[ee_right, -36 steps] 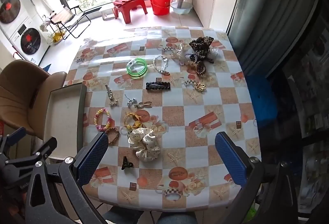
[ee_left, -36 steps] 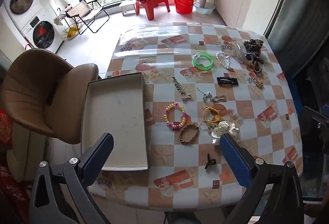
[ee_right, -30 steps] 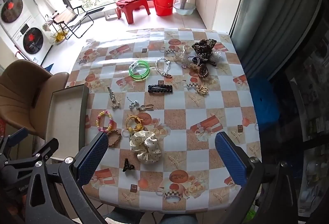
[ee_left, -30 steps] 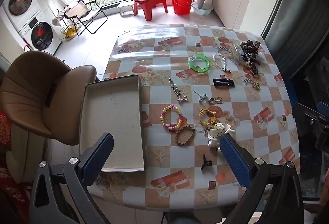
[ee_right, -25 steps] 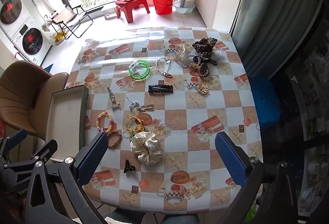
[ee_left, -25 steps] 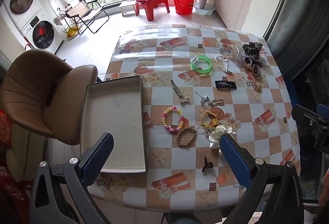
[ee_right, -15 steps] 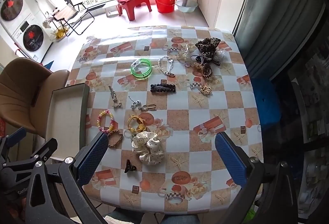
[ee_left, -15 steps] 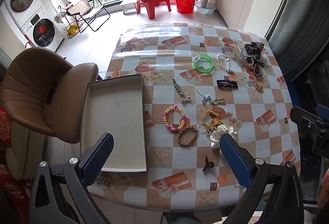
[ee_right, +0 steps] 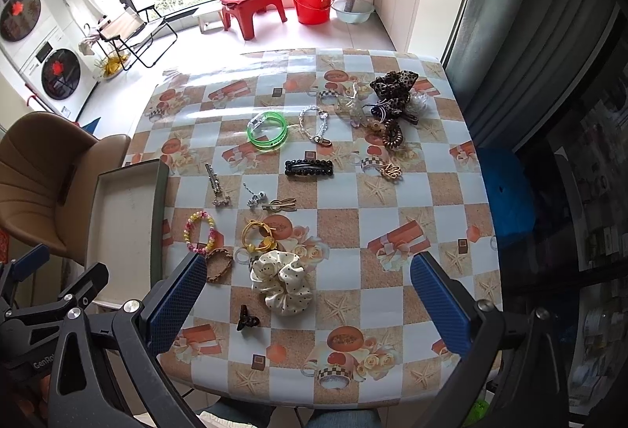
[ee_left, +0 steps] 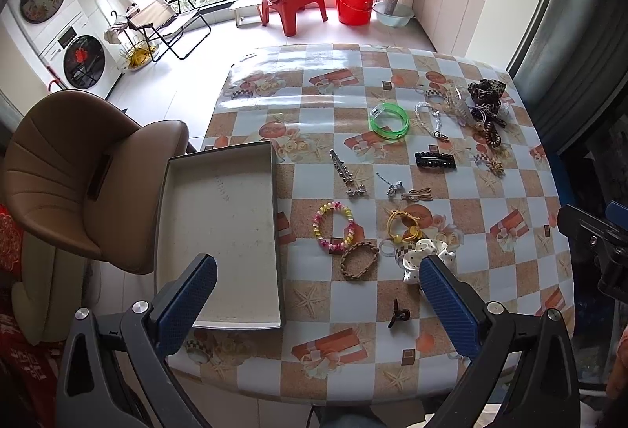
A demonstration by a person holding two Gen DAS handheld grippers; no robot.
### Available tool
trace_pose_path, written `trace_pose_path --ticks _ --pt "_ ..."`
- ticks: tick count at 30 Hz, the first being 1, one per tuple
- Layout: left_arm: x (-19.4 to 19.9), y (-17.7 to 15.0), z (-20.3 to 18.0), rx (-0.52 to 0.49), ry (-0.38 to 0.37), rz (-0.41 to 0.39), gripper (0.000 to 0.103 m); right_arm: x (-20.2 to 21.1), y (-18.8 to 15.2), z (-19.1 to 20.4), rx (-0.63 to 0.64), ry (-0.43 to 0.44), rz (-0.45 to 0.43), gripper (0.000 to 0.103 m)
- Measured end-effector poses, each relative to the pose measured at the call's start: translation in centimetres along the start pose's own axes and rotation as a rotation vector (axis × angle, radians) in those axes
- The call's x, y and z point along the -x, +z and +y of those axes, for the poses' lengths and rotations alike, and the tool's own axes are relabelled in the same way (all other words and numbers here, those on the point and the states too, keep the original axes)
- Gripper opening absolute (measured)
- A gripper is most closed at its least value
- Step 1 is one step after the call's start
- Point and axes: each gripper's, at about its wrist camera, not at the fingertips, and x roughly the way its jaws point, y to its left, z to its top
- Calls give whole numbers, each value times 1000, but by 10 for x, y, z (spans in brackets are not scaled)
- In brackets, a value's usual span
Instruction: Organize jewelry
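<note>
Jewelry lies spread over the checked desk (ee_left: 490, 161), and none of it is in the grey tray (ee_left: 218, 228) yet. The tray sits at the desk's nine o'clock edge and hangs partly over the side.

The left hand-held gripper (ee_left: 314, 302) is spread wide and holds nothing. The right hand-held gripper (ee_right: 308, 304) is spread wide and empty too. Both hover above the near edge of the desk.

Things could go wrong from here. A push on the tray's outer side might tip it off the desk. The yellow hair ties (ee_right: 257, 232), a clear ring and the dotted scrunchie (ee_right: 282, 283) touch each other, so a grab at one might drag the others along. The thin silver chain (ee_right: 314, 130) lies flat and might slip out of a pinch.

The black beaded hair clip (ee_right: 309, 167) has its long side running from nine to three o'clock. The silver clip (ee_right: 216, 184) runs from about eleven to five. The tray's long side runs from twelve to six. The small black claw clip (ee_right: 246, 319) sits near six o'clock.
</note>
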Motion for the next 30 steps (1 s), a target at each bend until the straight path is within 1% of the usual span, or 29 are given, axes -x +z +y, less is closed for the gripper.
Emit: trace_pose_path --ticks 30 --pt "0 -1 2 -2 -2 1 103 0 -1 4 0 -3 -1 103"
